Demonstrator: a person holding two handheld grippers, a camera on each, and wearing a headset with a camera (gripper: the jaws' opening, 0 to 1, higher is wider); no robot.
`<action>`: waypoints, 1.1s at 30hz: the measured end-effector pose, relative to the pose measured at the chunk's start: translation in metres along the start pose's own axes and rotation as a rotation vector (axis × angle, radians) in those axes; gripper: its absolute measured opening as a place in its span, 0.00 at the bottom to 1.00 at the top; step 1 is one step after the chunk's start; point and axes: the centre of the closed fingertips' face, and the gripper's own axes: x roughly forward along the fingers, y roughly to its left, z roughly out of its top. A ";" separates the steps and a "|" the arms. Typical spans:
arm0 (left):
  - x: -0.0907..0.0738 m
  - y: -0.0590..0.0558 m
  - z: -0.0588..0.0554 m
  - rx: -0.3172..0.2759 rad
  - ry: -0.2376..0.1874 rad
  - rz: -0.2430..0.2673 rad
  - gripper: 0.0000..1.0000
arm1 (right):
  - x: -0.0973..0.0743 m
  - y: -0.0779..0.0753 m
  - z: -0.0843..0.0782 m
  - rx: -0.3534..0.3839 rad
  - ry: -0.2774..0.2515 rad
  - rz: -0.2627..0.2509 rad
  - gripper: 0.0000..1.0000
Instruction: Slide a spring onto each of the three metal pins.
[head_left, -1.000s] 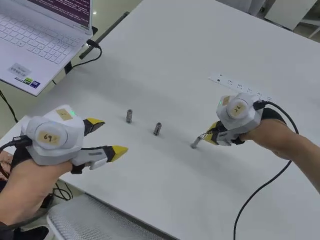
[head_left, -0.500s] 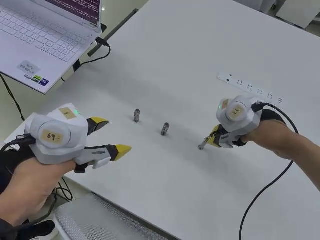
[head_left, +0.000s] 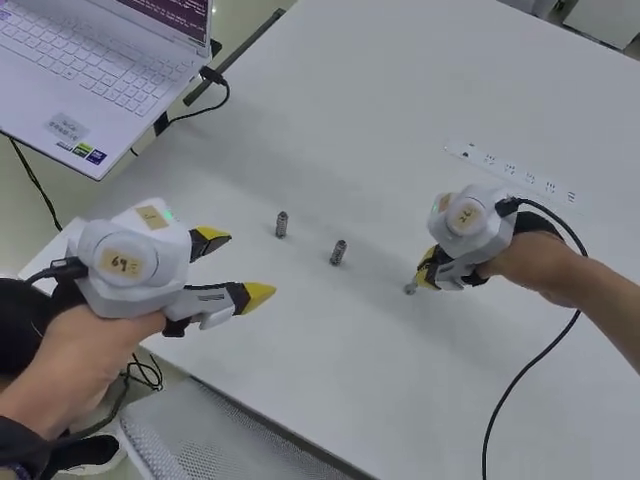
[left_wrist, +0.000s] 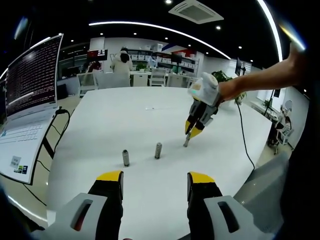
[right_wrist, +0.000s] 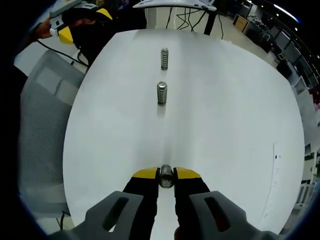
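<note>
Three metal pins sit in a row on the white table (head_left: 400, 100). The first pin (head_left: 281, 224) and the second pin (head_left: 338, 252) each wear a coil spring and stand upright, apart from both grippers. The right gripper (head_left: 423, 280) has its jaws pinched narrow on a spring (right_wrist: 166, 176), just above the third pin (head_left: 410, 288), whose lower end meets the table. The left gripper (head_left: 234, 266) hovers near the table's edge, yellow-tipped jaws wide with nothing between them, well apart from the pins. A tan sticker (head_left: 127, 263) on its housing reads "69". The open laptop (head_left: 90, 60) carries small palm-rest stickers (head_left: 70, 130) and screen text, both too small to read. A white power strip (head_left: 520, 175) lies beyond the right gripper.
</note>
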 end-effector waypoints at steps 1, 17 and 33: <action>0.000 0.000 0.000 0.001 0.000 0.000 0.46 | 0.002 0.000 0.000 -0.003 0.003 0.002 0.09; 0.001 0.005 -0.002 0.009 0.008 -0.007 0.46 | 0.023 0.004 -0.008 0.028 0.022 0.023 0.09; 0.006 0.004 0.003 0.025 0.007 -0.044 0.46 | -0.001 0.005 -0.002 0.044 -0.036 -0.035 0.27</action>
